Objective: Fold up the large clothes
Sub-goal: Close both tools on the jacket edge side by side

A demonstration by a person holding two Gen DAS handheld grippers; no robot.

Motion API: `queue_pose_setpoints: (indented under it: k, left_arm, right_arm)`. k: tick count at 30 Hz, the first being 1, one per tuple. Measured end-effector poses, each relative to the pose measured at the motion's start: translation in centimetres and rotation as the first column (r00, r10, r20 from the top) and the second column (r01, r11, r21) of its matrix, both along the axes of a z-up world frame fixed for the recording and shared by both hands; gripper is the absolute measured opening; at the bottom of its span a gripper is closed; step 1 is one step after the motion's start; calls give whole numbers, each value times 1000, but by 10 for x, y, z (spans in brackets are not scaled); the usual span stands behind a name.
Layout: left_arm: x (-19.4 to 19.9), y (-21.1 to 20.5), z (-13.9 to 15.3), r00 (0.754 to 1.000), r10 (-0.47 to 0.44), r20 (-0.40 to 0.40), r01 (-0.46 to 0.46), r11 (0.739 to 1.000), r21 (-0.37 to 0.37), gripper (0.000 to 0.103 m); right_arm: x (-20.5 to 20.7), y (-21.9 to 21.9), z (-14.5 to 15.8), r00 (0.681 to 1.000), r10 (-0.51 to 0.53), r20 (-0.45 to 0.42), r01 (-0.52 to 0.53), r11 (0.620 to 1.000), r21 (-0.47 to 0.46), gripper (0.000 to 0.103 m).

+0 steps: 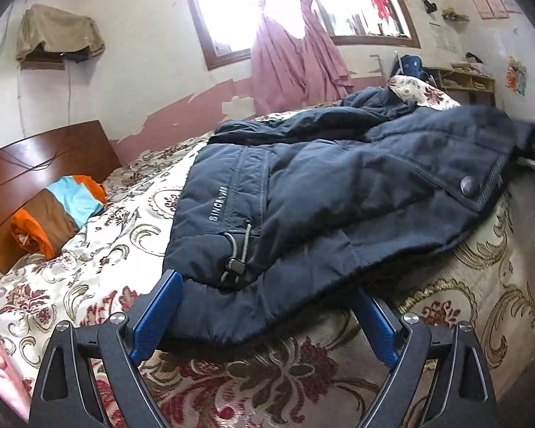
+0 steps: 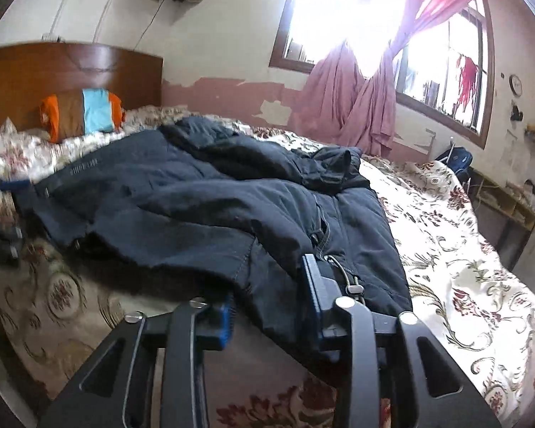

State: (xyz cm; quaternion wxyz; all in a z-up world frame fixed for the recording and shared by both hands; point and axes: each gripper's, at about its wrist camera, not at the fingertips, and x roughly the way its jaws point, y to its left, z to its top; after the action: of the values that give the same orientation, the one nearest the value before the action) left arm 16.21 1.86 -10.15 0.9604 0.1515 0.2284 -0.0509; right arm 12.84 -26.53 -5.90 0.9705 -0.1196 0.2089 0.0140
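Floral bedspread [image 1: 100, 249] under an unfolded navy jacket [image 1: 339, 185]: my right gripper [image 2: 271, 306] pinches its hem, left gripper [image 1: 267, 306] gapes wide; folding barely begun.

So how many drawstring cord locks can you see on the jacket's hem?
2. One cord lock sits on the jacket hem between the left hand-held gripper's fingers; the other cord lock lies beside the right hand-held gripper. More may be hidden.
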Motion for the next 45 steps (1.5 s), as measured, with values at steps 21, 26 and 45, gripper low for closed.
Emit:
queue_pose_setpoints:
  k: [21,26,45]
  left_arm:
    - [3,-18,-5,995,-4,96,-13,985,173,32]
    - [11,-18,-5,999,-11,50,4,990,144,23]
    - [-16,-4,38,997,54,48,-51,997,-57,9]
  right_arm:
    - [9,4,-19,995,-58,-87,57,998,-24,25]
    - [4,3,-29,989,-104,-107,98,994,-56,25]
    - [-44,9,-2,998,-61,-20,61,998,-7,6]
